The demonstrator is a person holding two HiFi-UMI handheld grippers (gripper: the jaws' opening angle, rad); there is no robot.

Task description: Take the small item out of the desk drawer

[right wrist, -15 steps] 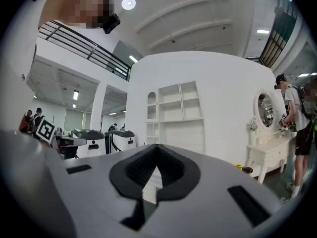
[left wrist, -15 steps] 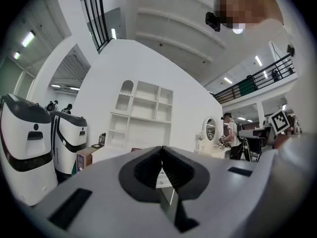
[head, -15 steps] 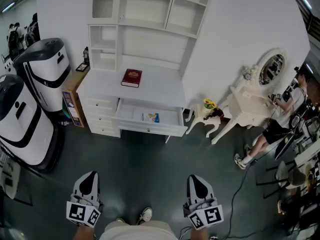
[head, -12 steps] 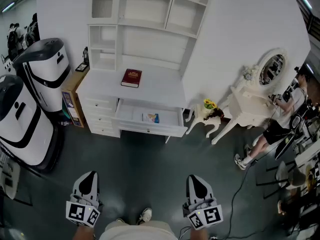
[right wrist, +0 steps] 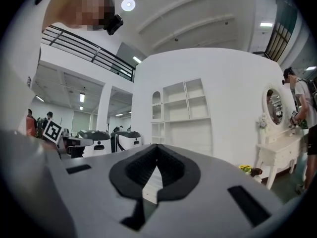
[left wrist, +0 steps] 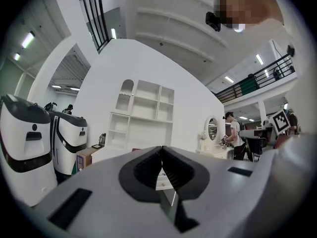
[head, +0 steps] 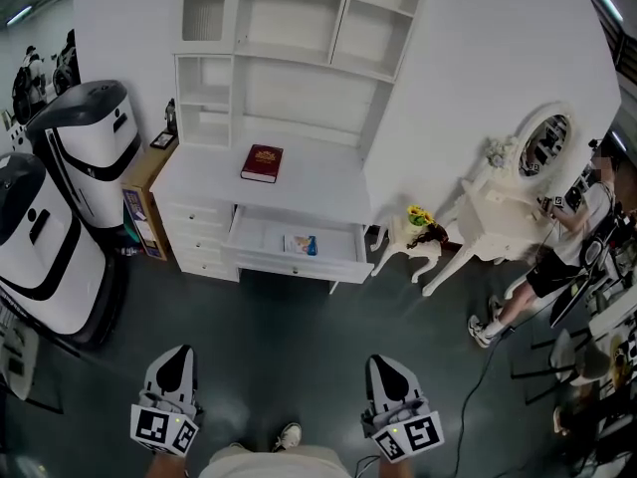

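A white desk with a shelf unit stands against the wall across the dark floor. Its middle drawer is pulled open, and a small item with blue print lies inside. A red book rests on the desktop. My left gripper and right gripper are low in the head view, far short of the desk. The left gripper is shut with nothing in it. The right gripper is also shut and holds nothing. Both point level toward the desk.
Two white-and-black machines and a cardboard box stand left of the desk. To the right are a small stool with flowers, a mirrored dressing table and a person. A cable crosses the floor.
The head view has shifted slightly, so the desk and drawer sit a little lower in it. Both grippers stay shut, low and far from the desk.
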